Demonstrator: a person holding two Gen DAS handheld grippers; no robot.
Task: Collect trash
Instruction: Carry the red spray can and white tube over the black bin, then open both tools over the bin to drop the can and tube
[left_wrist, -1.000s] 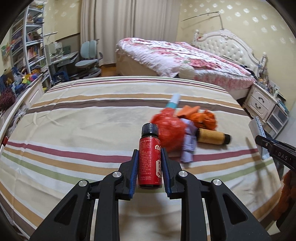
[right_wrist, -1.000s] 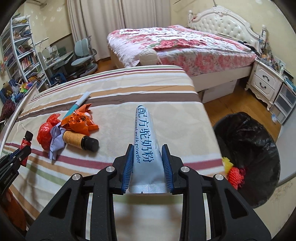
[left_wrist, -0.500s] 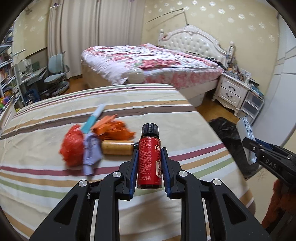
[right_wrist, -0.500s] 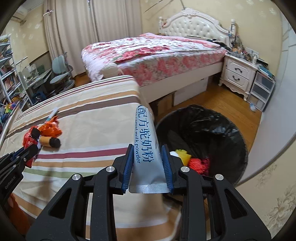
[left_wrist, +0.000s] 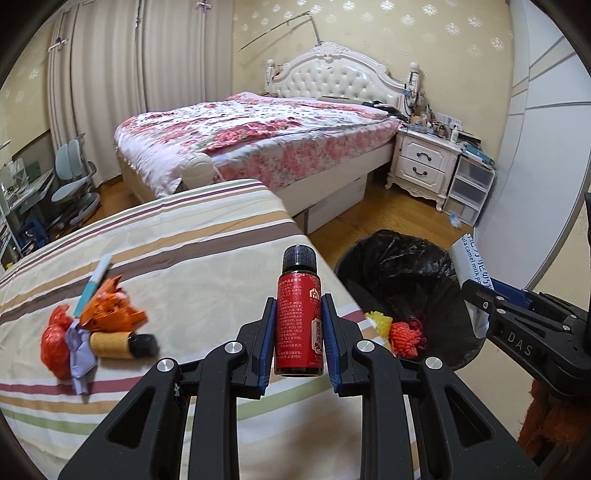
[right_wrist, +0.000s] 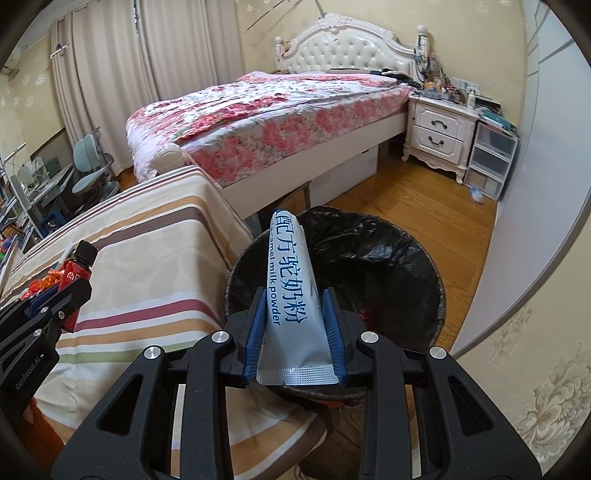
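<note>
My left gripper (left_wrist: 297, 339) is shut on a small red bottle (left_wrist: 298, 325) with a black cap, held upright above the striped bed's right edge. My right gripper (right_wrist: 294, 332) is shut on a pale blue milk powder sachet (right_wrist: 290, 291), which hangs over the black-lined trash bin (right_wrist: 413, 258). In the left wrist view the bin (left_wrist: 402, 266) stands right of the bed with yellow and red scraps (left_wrist: 404, 334) inside. The right gripper (left_wrist: 480, 295) shows at its far rim. In the right wrist view the left gripper (right_wrist: 74, 284) and the red bottle (right_wrist: 75, 271) are at the left.
A heap of trash lies on the striped bed (left_wrist: 184, 236): a red bag (left_wrist: 55, 343), orange wrapper (left_wrist: 110, 310), brown bottle (left_wrist: 112, 345), purple scrap (left_wrist: 79, 354), blue pen (left_wrist: 92, 284). A floral bed (left_wrist: 258, 129), nightstand (left_wrist: 424, 166) and wooden floor (right_wrist: 424, 199) lie beyond.
Both grippers have swung right, away from the trash heap and toward the bin. The sachet has gone from above the bed to over the bin's opening. The red bottle now nears the bed's edge.
</note>
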